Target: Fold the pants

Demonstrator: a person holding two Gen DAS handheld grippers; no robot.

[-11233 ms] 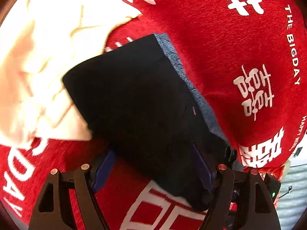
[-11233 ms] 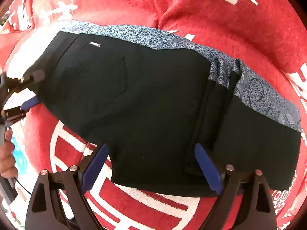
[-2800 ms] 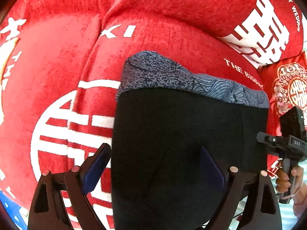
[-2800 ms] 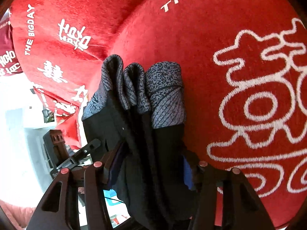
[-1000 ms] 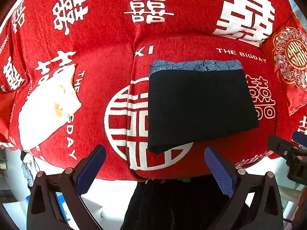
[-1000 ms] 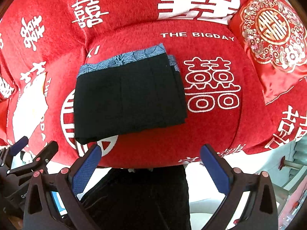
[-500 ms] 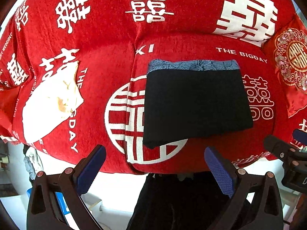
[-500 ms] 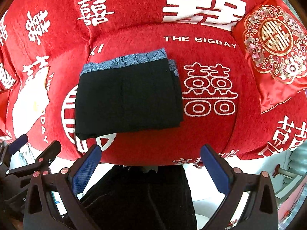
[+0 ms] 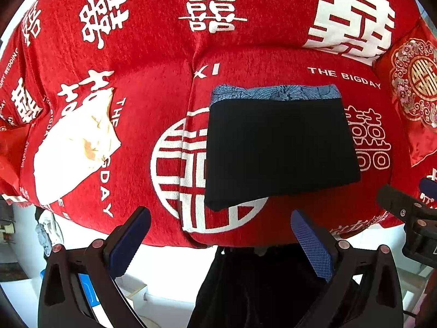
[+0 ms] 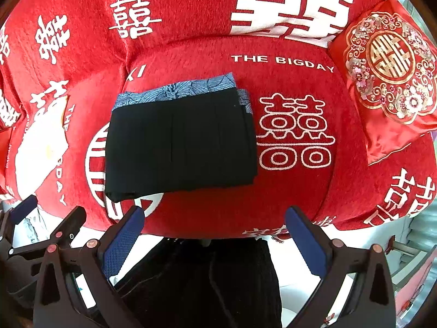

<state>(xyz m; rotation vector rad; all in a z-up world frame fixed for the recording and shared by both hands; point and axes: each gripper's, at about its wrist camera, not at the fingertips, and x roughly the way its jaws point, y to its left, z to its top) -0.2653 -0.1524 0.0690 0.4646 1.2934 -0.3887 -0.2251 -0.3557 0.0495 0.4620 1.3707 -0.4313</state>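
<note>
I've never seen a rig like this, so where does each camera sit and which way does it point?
Left wrist: on the left gripper, looking along its open fingers at the folded pants; the right gripper shows at the edge.
Right wrist: on the right gripper, same direction, open; left gripper visible.
Shared: pants, red sofa cover.

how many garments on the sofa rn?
2: folded black pants on the middle seat cushion, and a cream garment on the seat to their left. Others may be out of frame.

Folded pants on the red sofa cover

The black pants (image 9: 278, 150) lie flat on the red sofa cover (image 9: 153, 87), patterned waistband farthest from the left gripper (image 9: 220, 236), whose jaws stand wide apart, clear of the pants; a white cloth (image 9: 76, 147) lies well left of them.
</note>
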